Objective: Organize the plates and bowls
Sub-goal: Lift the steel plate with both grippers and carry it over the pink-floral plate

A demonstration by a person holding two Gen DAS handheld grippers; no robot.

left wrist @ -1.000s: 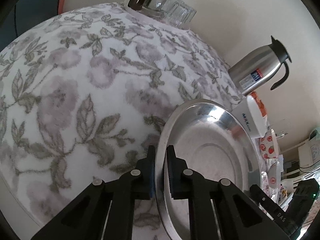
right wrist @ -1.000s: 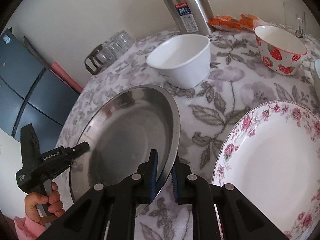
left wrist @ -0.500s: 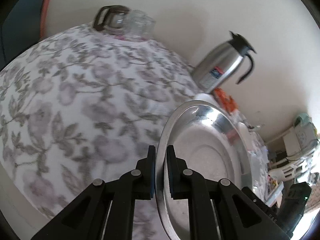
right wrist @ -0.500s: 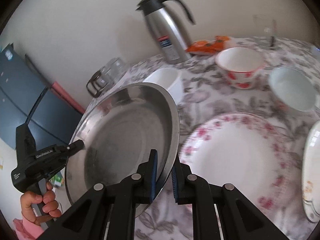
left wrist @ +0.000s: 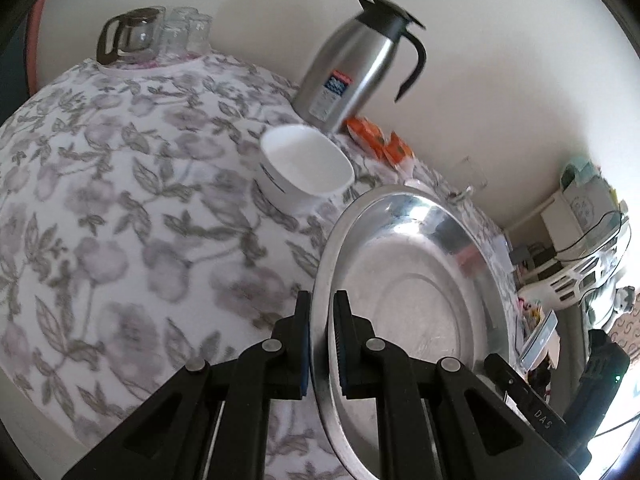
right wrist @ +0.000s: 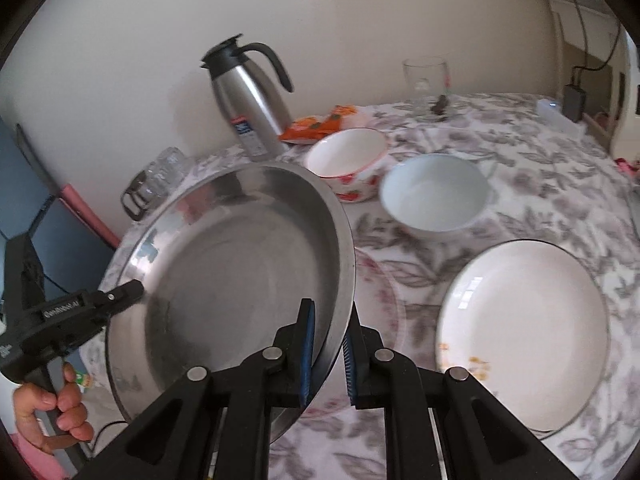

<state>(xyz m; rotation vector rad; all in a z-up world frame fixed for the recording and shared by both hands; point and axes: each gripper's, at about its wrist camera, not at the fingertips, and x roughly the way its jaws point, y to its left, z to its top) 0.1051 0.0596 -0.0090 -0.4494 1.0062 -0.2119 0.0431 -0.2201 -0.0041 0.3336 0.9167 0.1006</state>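
Two grippers share one steel plate (right wrist: 236, 264) — it hangs tilted above the floral tablecloth (left wrist: 112, 216). Right gripper (right wrist: 327, 350) pinches its near rim, left gripper (left wrist: 319, 340) clamps the opposite edge. Beyond sit a white plate (right wrist: 524, 312), pale bowl (right wrist: 434, 196), strawberry bowl (right wrist: 346, 160) — and a thermos (right wrist: 250, 100).

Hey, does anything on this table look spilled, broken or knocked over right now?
Nothing is spilled or broken. The only odd sight is the steel plate, tilted above the table, with the left gripper and right gripper clamping opposite rims.
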